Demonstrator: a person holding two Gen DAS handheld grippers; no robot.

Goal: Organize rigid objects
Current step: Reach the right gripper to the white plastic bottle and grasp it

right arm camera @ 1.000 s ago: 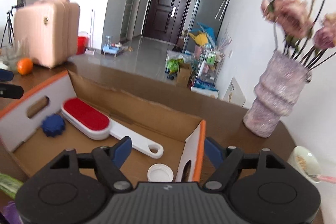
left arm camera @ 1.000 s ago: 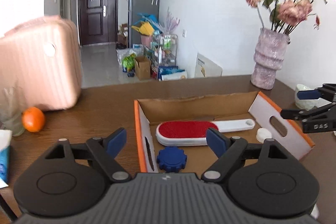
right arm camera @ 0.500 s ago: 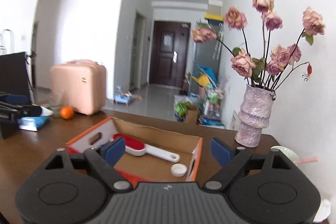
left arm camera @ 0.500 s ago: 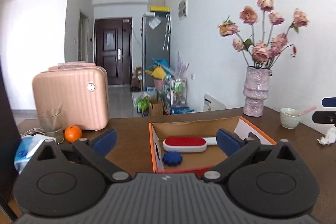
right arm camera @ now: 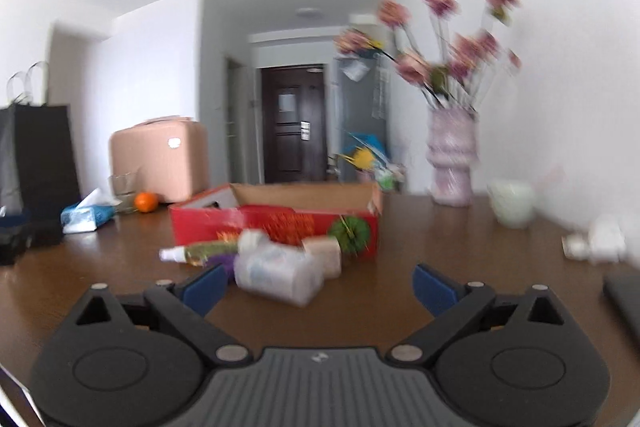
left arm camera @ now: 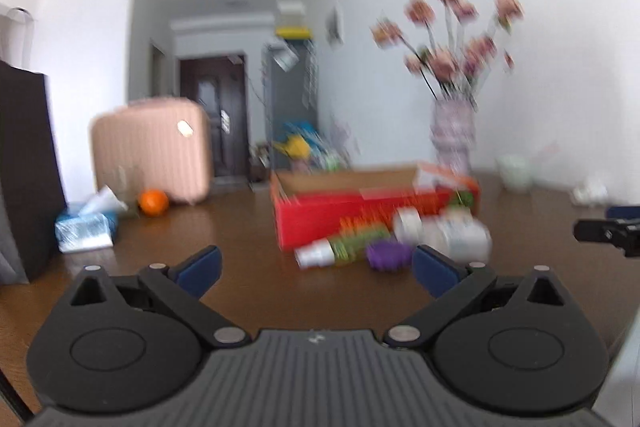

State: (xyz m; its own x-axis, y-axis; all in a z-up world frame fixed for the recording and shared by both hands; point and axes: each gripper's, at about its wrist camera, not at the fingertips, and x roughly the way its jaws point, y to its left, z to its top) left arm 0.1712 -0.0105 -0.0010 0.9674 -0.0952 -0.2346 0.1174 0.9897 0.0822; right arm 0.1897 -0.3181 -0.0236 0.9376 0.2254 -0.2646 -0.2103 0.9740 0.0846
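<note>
A red and orange cardboard box [left arm camera: 360, 219] stands on the brown table [left arm camera: 224, 239]; it also shows in the right wrist view [right arm camera: 276, 223]. In front of it lie a green spray bottle [left arm camera: 344, 247], a purple ridged cap [left arm camera: 390, 255] and a clear plastic jar [left arm camera: 452, 233]. The right wrist view shows the jar [right arm camera: 276, 277], the bottle [right arm camera: 200, 251] and a tan block [right arm camera: 324, 255]. My left gripper [left arm camera: 316, 269] is open and empty, well back from the objects. My right gripper [right arm camera: 318, 285] is open and empty, just short of the jar. Both views are blurred.
A pink suitcase [left arm camera: 154, 149], an orange [left arm camera: 153, 203] and a tissue pack [left arm camera: 86, 225] stand at the left. A vase of pink flowers [left arm camera: 452, 139], a pale bowl [left arm camera: 516, 173] and crumpled paper [right arm camera: 600, 239] are at the right. A dark bag [right arm camera: 40, 155] stands far left.
Both grippers have pulled back and dropped low, away from above the box. The box's inside is now hidden and the loose objects in front of it have come into view.
</note>
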